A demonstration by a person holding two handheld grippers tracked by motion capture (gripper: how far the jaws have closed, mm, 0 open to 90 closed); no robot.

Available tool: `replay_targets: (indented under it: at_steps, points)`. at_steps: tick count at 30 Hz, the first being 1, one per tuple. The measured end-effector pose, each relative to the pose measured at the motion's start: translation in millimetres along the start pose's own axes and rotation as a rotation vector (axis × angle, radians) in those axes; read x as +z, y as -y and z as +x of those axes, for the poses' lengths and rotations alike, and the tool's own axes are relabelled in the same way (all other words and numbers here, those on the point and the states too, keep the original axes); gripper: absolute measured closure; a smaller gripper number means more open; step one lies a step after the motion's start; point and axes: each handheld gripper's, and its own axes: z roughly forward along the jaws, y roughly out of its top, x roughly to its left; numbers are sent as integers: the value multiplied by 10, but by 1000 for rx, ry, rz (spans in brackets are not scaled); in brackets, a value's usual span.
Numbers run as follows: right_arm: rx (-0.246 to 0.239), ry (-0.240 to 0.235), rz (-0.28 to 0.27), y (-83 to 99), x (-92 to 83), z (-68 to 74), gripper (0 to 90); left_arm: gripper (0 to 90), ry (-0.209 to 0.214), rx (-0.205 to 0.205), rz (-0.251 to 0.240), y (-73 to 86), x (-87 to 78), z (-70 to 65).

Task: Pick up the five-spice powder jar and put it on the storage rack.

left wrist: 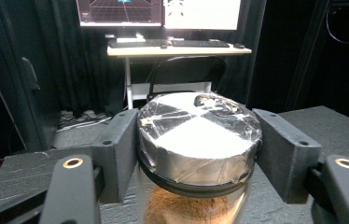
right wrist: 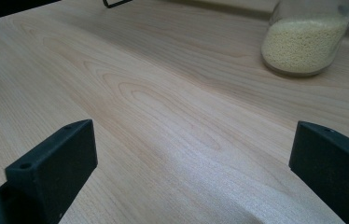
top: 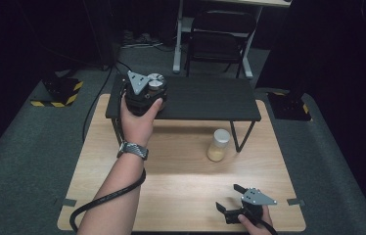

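A glass jar with a taped silver lid and brown contents stands on the black shelf, toward its left end. My left gripper has a jaw pressed on each side of the lid, so it is shut on this jar. In the high view a hand holds the left gripper at the shelf's front left. My right gripper is low over the wooden table near the front right edge, open, with bare wood between its fingers.
A second jar with a white lid and yellow grains stands on the table by the shelf's right leg; this yellow-grain jar sits ahead and to the right of the right gripper. A folding chair and a desk stand beyond the table.
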Motion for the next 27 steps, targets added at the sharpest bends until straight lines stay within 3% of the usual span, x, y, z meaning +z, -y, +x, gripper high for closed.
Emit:
replay_targets:
  at_steps: [17, 27]
  points:
    - [-3, 0, 2, -3, -1, 7, 5, 347, 0, 12, 24, -4, 59, 8]
    - [1, -3, 4, -6, 0, 0, 5, 322, -10, -5, 29, -3, 65, -18]
